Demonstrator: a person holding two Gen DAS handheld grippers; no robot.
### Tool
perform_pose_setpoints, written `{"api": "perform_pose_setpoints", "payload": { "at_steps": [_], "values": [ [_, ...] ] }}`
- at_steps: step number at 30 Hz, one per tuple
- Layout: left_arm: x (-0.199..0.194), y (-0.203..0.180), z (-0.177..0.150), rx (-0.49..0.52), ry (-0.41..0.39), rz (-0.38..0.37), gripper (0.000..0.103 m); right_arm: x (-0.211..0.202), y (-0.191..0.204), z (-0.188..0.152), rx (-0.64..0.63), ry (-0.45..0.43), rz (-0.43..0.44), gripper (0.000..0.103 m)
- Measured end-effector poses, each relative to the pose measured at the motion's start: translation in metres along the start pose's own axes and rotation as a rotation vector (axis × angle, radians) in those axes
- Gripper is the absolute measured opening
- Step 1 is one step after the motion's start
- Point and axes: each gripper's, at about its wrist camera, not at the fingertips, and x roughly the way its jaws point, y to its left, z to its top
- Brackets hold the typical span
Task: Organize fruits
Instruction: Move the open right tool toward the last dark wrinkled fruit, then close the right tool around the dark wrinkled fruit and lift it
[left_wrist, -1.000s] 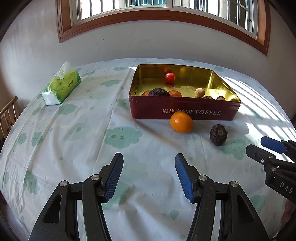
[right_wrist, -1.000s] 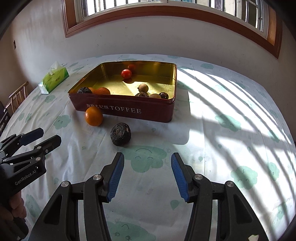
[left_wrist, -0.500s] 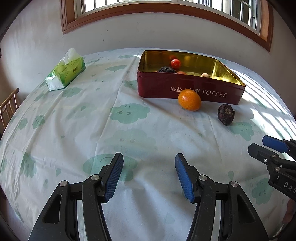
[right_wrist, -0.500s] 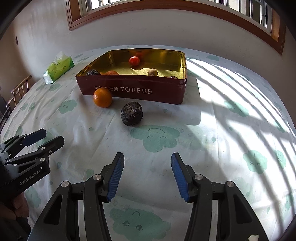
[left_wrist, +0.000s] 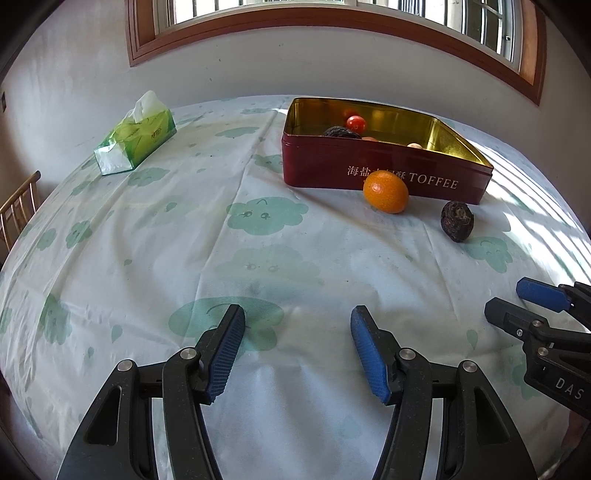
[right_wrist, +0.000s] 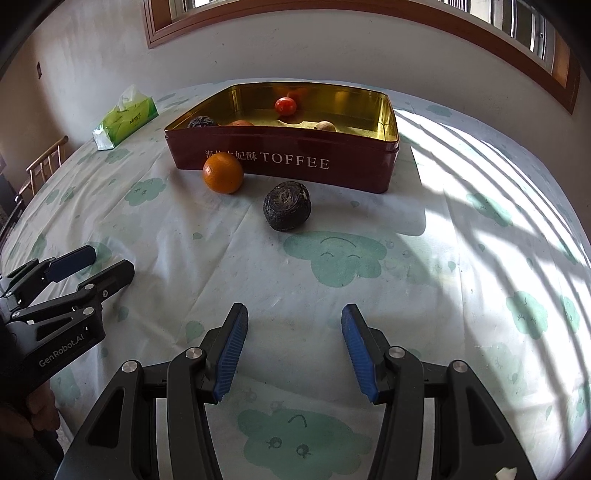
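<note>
A red toffee tin (left_wrist: 384, 173) (right_wrist: 314, 170) with a gold inside stands on the table; it holds a red tomato (left_wrist: 356, 122) (right_wrist: 285, 106), a dark wrinkled fruit (left_wrist: 338, 132) and other small fruits. An orange (left_wrist: 386, 188) (right_wrist: 223, 173) lies against the tin's front wall. Beside it rests another dark wrinkled fruit (left_wrist: 457, 220) (right_wrist: 287, 206). My left gripper (left_wrist: 297, 325) (right_wrist: 107, 264) is open above bare cloth, well short of the fruits. My right gripper (right_wrist: 293, 319) (left_wrist: 517, 302) is open too, with nothing between its fingers.
A white tablecloth with green cloud prints (left_wrist: 184, 240) covers the round table. A green tissue pack (left_wrist: 135, 142) (right_wrist: 123, 122) lies at the far left. A wooden chair (left_wrist: 16, 208) stands past the left edge. A wall and window are behind. A hand (right_wrist: 33, 413) grips the left tool.
Both views have dropped lower and pulled back, so the tin and fruits sit farther up the frames. Both grippers keep about the same gap.
</note>
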Motion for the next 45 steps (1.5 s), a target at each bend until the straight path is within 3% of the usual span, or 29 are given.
{"api": "perform_pose_setpoints", "payload": {
  "at_steps": [17,39,45],
  "values": [
    [0.001,0.003,0.000,-0.019,-0.003,-0.006,0.068,0.007,0.009,0.005,-0.033,-0.029,-0.019,0.051],
    [0.002,0.002,0.001,-0.018,-0.001,-0.008,0.072,0.037,0.007,0.047,-0.021,-0.044,-0.030,0.050],
    [0.005,0.001,0.003,-0.018,0.007,-0.005,0.072,0.044,0.006,0.056,-0.022,-0.055,-0.031,0.040]
  ]
}}
